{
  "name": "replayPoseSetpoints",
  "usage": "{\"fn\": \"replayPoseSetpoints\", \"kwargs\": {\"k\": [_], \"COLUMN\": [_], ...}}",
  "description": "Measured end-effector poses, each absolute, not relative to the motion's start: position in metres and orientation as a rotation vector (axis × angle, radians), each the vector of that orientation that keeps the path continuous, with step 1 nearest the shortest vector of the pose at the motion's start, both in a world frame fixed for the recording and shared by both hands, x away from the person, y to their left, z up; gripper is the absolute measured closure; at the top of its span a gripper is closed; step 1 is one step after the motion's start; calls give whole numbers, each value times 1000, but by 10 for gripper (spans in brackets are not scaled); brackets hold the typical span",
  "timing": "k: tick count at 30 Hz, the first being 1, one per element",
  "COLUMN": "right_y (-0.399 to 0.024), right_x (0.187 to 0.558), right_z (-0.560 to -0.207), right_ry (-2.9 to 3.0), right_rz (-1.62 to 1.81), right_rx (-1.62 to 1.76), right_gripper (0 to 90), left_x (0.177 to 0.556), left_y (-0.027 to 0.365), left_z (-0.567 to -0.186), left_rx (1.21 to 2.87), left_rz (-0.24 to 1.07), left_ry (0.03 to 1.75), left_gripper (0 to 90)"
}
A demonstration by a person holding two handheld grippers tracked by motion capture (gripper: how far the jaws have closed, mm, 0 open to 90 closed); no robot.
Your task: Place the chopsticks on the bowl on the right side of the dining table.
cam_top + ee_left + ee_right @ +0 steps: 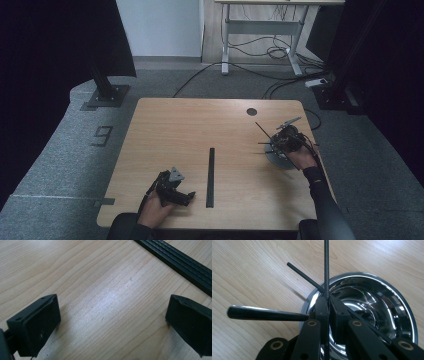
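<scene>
My right gripper (329, 307) is shut on a thin black rod (326, 265) that stands straight up between its jaws, over a shiny steel bowl (372, 302). Two more black sticks lean out over the bowl's rim: a thin one (304, 277) and a thicker handle (262, 313). In the high view the right gripper (281, 141) hovers above the bowl (276, 159) near the table's right edge, with a rod (262, 129) pointing up and left. My left gripper (112, 315) rests open on the wood, nothing between its jaws; it lies at the table's front left (175, 191).
A long black strip (210, 177) lies along the middle of the wooden table (200, 130), and passes the upper right corner (180, 262) of the left gripper view. A dark round hole (251, 111) is near the far edge. Cables and a desk frame stand on the floor beyond.
</scene>
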State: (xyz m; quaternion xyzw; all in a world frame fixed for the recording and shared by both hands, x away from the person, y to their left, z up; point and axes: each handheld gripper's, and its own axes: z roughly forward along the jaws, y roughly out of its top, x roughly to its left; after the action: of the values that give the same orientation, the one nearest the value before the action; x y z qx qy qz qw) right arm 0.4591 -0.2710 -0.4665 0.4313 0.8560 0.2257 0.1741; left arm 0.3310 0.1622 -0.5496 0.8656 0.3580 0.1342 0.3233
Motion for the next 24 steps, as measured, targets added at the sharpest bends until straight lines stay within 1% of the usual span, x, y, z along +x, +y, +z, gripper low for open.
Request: {"fn": "replayPoseSetpoints", "kwargs": {"k": [16,20,21,24], "right_y": [-280,-281,-281,-283], "right_x": [454,454,454,450], "right_z": [-477,-478,-478,-474], "right_ry": [2412,2403,2403,2370], "right_rz": [670,676,676,699], "right_rx": [1247,1246,1246,1253], "right_gripper": [848,776,776,682], "left_x": [331,331,331,331], "left_y": [162,162,162,162], "left_z": [-550,-550,-550,-550], "left_rx": [2271,2273,2272,2272], "left_rz": [352,351,351,351], "left_ry": [940,939,940,939], "left_gripper": [0,0,0,0]}}
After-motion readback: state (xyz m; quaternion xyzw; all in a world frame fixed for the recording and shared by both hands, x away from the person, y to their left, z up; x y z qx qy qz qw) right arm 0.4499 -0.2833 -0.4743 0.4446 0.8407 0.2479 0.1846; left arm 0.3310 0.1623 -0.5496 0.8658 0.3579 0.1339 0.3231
